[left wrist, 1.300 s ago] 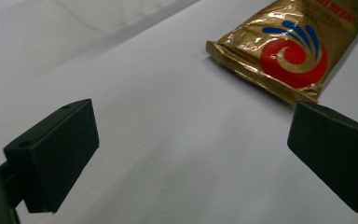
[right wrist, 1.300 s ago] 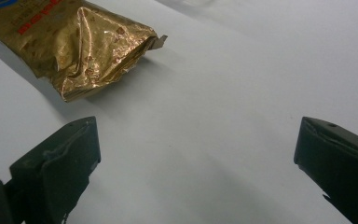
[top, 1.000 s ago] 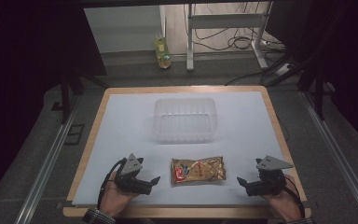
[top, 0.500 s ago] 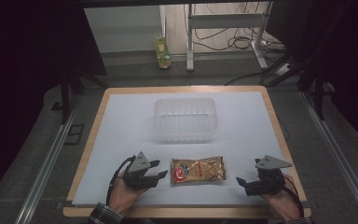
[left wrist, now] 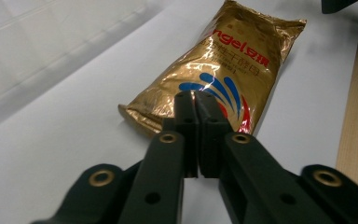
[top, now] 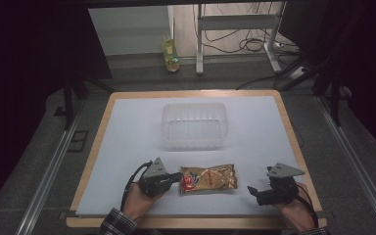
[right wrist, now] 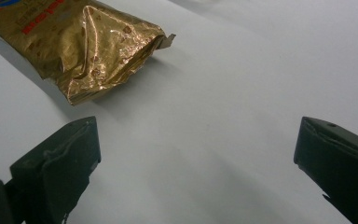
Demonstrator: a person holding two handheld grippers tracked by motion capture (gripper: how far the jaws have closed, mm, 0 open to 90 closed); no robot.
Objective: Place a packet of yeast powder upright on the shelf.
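Note:
A gold foil packet (top: 208, 178) with red and blue print lies flat on the white sheet near the front edge. My left gripper (top: 176, 177) is at its left end. In the left gripper view the jaws (left wrist: 196, 95) have just been closing and now stand pressed together, tips over the near end of the packet (left wrist: 228, 60); I see no foil between them. My right gripper (top: 252, 191) rests to the right of the packet, apart from it. In the right gripper view it (right wrist: 198, 140) is wide open over bare sheet, the packet's crumpled end (right wrist: 88, 42) ahead at the left.
A clear plastic container (top: 193, 105) stands behind the packet at the middle of the sheet, also seen as a tub (left wrist: 51, 28). The wooden table edge (top: 98, 147) frames the sheet. A bottle (top: 170, 54) stands on the floor beyond the table.
The left gripper has slid right to the packet's left end and its jaws have gone from open to shut. The packet and the right gripper have stayed in place.

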